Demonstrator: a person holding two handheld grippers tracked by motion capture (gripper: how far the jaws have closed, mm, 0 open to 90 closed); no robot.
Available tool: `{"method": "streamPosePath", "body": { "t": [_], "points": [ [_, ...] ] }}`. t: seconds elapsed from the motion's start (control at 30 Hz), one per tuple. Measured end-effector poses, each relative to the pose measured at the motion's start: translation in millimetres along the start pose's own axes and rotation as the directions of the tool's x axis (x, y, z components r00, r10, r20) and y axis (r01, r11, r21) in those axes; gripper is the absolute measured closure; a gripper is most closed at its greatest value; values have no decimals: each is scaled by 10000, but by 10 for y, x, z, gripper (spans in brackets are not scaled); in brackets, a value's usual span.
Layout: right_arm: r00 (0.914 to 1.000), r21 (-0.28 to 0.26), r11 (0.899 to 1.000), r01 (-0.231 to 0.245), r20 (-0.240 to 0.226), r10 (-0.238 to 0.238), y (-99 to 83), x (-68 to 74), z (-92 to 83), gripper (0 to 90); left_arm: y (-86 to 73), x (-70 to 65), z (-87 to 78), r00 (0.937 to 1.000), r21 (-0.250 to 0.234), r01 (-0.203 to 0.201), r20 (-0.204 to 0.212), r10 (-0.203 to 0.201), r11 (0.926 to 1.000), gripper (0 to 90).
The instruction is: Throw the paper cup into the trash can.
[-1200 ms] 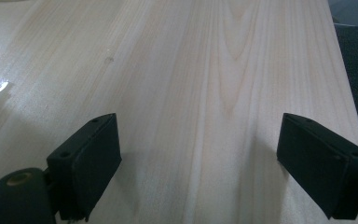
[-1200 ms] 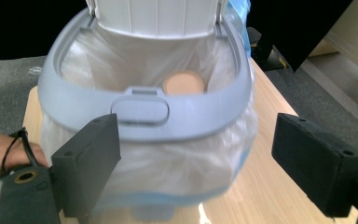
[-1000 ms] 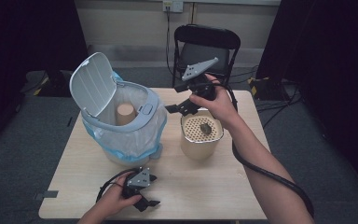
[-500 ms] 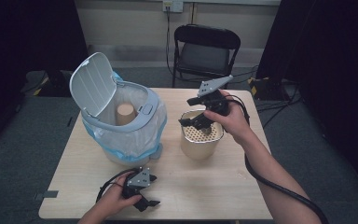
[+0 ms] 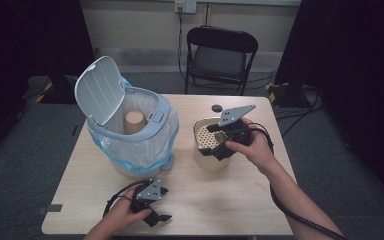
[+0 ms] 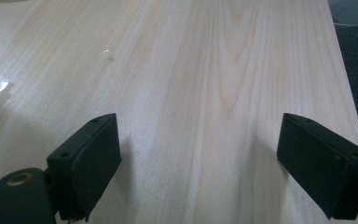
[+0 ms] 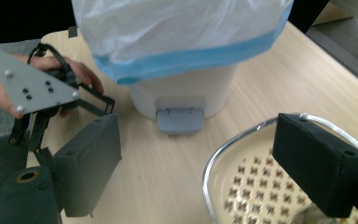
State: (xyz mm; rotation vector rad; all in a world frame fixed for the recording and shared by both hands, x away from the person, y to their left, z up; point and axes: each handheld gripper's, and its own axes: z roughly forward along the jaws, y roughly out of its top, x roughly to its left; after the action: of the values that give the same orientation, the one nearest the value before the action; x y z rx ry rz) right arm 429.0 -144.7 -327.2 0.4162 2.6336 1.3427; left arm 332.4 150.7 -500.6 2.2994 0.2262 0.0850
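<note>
The perforated container [image 5: 211,145], a beige tub with a metal rim and a hole-patterned insert, stands on the table [image 5: 240,200] just right of the pedal bin [image 5: 130,135]. In the right gripper view its rim [image 7: 242,140] curves between the two black jaws, and the far jaw hangs over the patterned insert while the near one sits outside the wall. The right tool [image 5: 223,141] has its jaws wide apart, with nothing between them yet but that edge.

The step in hand looks like taking the container by its rim. To do it well, I would lower the tool until one jaw is clearly inside the wall and the other outside, square to the rim, then close firmly on the wall itself, not on the loose-looking insert. A grip near the top may let the tub swing, so lift slowly and keep it level.

The bin stands with its lid [image 5: 97,90] raised and a cardboard tube [image 5: 134,121] inside its liner bag [image 7: 182,28]; keep the path clear of the bag.

The left tool [image 5: 152,202] rests low near the front table edge, jaws apart over bare wood.
</note>
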Motion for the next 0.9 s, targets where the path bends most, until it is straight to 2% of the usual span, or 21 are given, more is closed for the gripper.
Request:
{"method": "streamPosePath", "body": {
  "t": [0.17, 0.27, 0.37, 0.43, 0.6, 0.9],
  "points": [
    [9998, -78, 9998, -173, -36, 173, -185, 67, -28, 145, -1, -3, 2, 10000, -2, 65, 35, -65, 10000, 127],
    [9999, 183, 9998, -116, -6, 116, -289, 94, -43, 146, -1, -4, 2, 10000, 6, 82, 37, -82, 10000, 127],
    [9998, 166, 9997, -176, -61, 177, -414, 140, -42, 145, -1, -4, 2, 10000, 11, 80, 35, -80, 10000, 127],
    [9997, 177, 9996, -226, -87, 228, -497, 172, -32, 145, -1, -4, 3, 10000, 8, 79, 36, -79, 10000, 126],
    [9998, 596, 9981, -172, -68, 176, -686, 238, 16, 146, -1, -4, 3, 10000, 6, 84, 35, -84, 10000, 126],
    [9995, 609, 9977, -281, -134, 290, -921, 363, 90, 146, -2, -4, 3, 10000, 1, 78, 34, -78, 10000, 126]
  ]
}}
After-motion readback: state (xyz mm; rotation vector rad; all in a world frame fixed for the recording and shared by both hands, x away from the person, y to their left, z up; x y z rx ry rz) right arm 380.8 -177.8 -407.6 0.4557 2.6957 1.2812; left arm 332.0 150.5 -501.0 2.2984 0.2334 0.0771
